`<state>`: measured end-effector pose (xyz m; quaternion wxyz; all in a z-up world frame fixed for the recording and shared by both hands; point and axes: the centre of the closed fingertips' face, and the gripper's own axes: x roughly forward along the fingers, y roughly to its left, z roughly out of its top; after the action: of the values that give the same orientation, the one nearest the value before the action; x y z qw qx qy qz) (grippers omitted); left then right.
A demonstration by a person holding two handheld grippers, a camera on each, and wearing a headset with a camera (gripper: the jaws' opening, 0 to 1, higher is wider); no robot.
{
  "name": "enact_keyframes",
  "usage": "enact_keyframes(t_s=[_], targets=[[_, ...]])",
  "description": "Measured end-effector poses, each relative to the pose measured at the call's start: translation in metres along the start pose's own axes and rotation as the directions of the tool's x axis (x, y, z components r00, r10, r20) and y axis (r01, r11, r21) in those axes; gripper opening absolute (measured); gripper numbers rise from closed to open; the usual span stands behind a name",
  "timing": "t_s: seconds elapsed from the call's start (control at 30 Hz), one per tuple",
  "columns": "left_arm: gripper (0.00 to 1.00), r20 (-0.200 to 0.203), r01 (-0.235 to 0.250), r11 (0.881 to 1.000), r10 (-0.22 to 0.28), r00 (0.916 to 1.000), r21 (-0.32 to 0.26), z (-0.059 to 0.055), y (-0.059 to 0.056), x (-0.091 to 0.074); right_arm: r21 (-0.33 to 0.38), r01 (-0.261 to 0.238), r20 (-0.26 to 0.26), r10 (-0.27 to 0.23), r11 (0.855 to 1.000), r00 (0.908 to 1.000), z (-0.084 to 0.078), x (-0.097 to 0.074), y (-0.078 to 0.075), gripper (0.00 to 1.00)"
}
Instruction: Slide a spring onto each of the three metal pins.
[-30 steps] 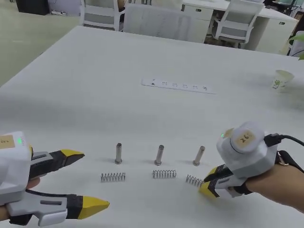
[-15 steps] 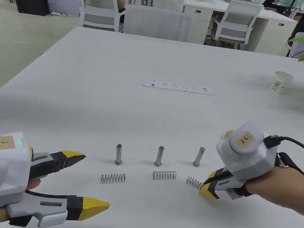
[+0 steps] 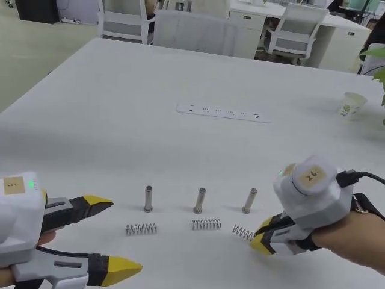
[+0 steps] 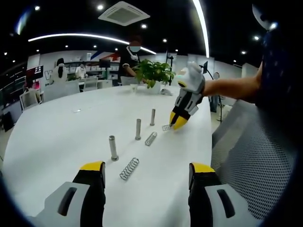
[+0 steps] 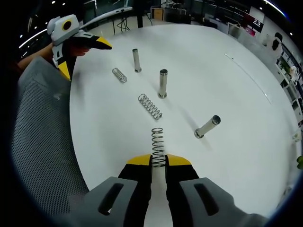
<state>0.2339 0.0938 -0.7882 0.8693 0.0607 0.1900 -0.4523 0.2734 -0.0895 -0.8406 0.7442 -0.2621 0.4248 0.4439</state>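
Observation:
Three short metal pins stand in a row on the white table: left pin [image 3: 148, 198], middle pin [image 3: 199, 200], right pin [image 3: 249, 200]. A spring lies in front of each: left spring [image 3: 141, 229], middle spring [image 3: 206, 224], right spring [image 3: 242, 231]. My right gripper [image 3: 258, 239] is shut on the near end of the right spring [image 5: 157, 142], which points out ahead of its jaws [image 5: 159, 163]. My left gripper [image 3: 113, 236] stands open near the table's front left, short of the left spring [image 4: 129, 168], with nothing between its fingers [image 4: 92, 168].
A white power strip [image 3: 221, 112] lies mid-table beyond the pins. A paper cup [image 3: 349, 103] stands at the far right. Office chairs [image 3: 295, 33] and desks stand behind the table. A mesh chair seat [image 5: 42, 142] is close to the table's near edge.
The right gripper has stayed at the right spring with only a slight roll. The small shift of the whole picture comes from the head camera.

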Motion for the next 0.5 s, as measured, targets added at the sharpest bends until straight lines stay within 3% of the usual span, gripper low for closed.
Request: enact_keyframes(t_s=[0.5], targets=[[0.62,-0.017,0.064,0.997,-0.064,0.9978,0.044,0.006,-0.012,0.012,-0.075,-0.045,0.037,0.048,0.996,0.9982,0.033,-0.005,0.02,0.08]])
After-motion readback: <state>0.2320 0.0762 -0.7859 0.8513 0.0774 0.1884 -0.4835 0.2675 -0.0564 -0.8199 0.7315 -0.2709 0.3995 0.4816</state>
